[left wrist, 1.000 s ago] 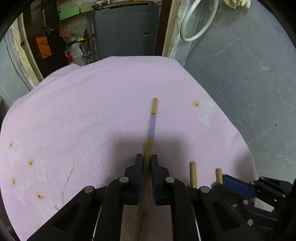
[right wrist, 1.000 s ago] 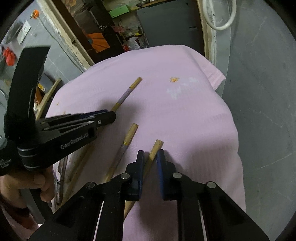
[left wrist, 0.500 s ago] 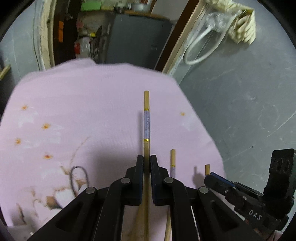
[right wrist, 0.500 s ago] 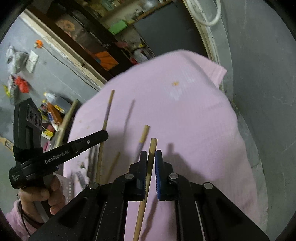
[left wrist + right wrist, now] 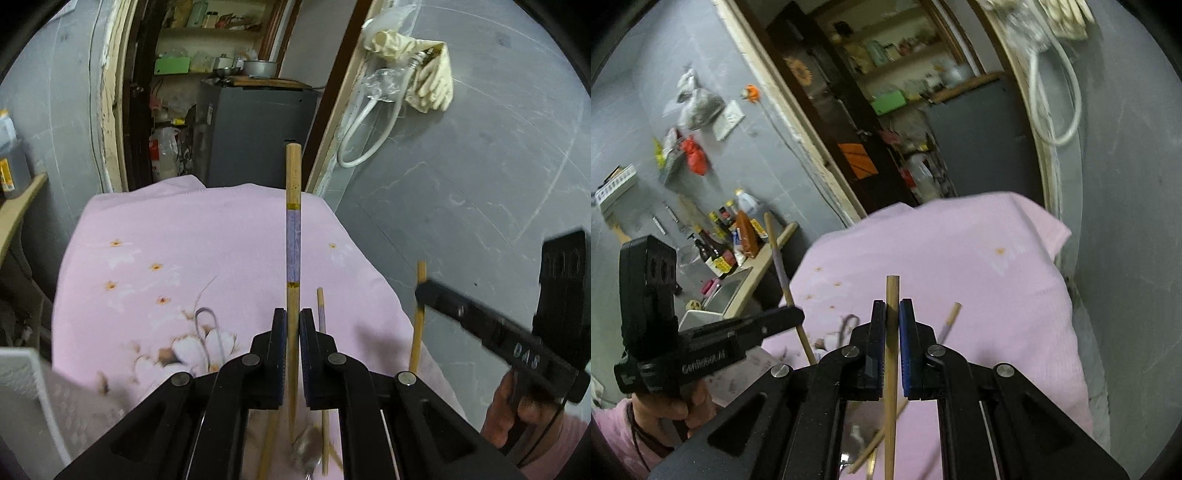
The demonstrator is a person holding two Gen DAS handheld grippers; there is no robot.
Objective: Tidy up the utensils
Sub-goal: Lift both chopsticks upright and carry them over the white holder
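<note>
Covering the table, a pink cloth [image 5: 229, 236] with small orange flowers filled the middle of the left wrist view and the centre right of the right wrist view [image 5: 979, 266]. Grey wall lay to the right in both views, and a dark doorway with cluttered shelves [image 5: 207, 44] stood at the top.

Left claw [image 5: 293, 328], at lower centre of its own view, was closed tight on a wooden chopstick with a purple band [image 5: 293, 236]. That chopstick ran straight up the frame, and its far end showed against the doorway beyond the cloth's far edge. In the right wrist view the same claw [image 5: 792, 317] appeared at centre left, gripped by a hand [image 5: 683, 406] in the lower left corner, with the banded chopstick [image 5: 779, 258] slanting up out of it.

Right claw [image 5: 893, 332], at lower centre of its own view, was closed on a plain wooden chopstick [image 5: 892, 295] standing upright in the frame. In the left wrist view this claw [image 5: 424, 290] showed at the right edge, blurred, with its chopstick [image 5: 417, 332] crossing it, and a hand [image 5: 517, 406] gripped its handle in the lower right corner.

One more banded chopstick [image 5: 320, 314] lay on the cloth just right of the left claw. It also showed right of the right claw [image 5: 951, 315]. A thin wire loop [image 5: 210, 325] lay on the cloth at lower left of centre. Further sticks at the bottom edge were too blurred to sort.
</note>
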